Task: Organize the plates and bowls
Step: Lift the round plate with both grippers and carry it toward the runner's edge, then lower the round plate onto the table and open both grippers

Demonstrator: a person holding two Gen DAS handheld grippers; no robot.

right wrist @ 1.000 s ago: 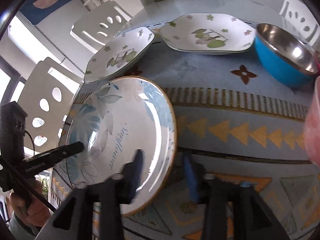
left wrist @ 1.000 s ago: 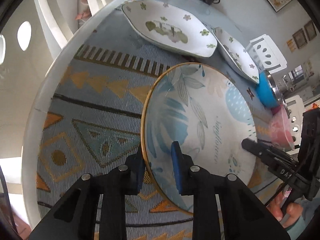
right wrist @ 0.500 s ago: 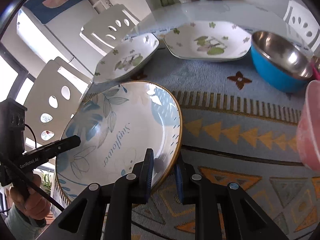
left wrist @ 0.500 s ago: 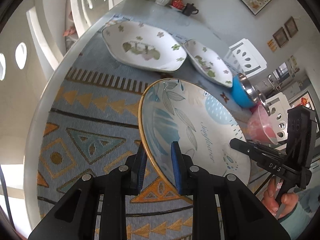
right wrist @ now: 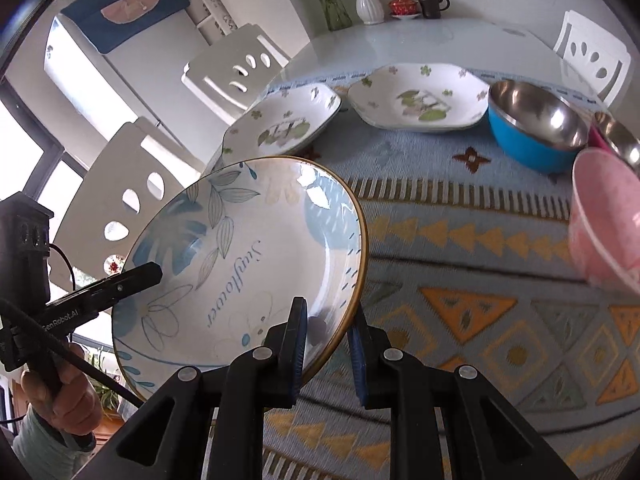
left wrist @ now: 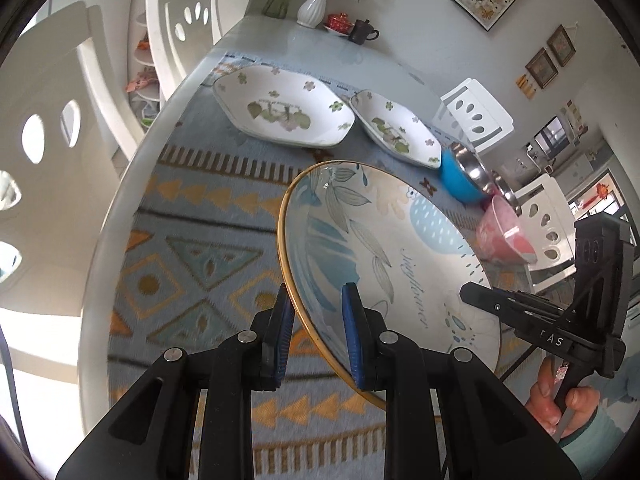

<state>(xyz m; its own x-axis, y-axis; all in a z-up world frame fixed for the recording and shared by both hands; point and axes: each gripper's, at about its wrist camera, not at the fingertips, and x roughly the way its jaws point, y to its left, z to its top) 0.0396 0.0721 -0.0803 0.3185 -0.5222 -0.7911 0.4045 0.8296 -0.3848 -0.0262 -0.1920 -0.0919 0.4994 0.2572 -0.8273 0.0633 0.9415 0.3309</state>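
since a second ago: round blue-leaf ceramic plate with a gold rim (left wrist: pixel 384 256) has come up off the patterned woven table mat (left wrist: pixel 192 240), and more of the far table shows in both views.
left gripper (left wrist: pixel 316 336): clamped on the plate's near-left rim, one blue pad above, one below.
right gripper (right wrist: pixel 326 346): clamped on the opposite rim, pads pressing the edge.
plate now: in the air between both grippers, tilted, clear of the mat.
risk, grip: glazed rim looks slick; if the two hands drift apart or twist unevenly, an edge could slide out and the plate drop.
risk, pink plastic bowl (right wrist: pixel 604 220): near the right side; a swing could knock it.
risk, far: two white hexagonal floral dishes (left wrist: pixel 280 108) and blue steel-lined bowl (right wrist: pixel 536 128) lie ahead; lowering too hard onto a dish could chip it.
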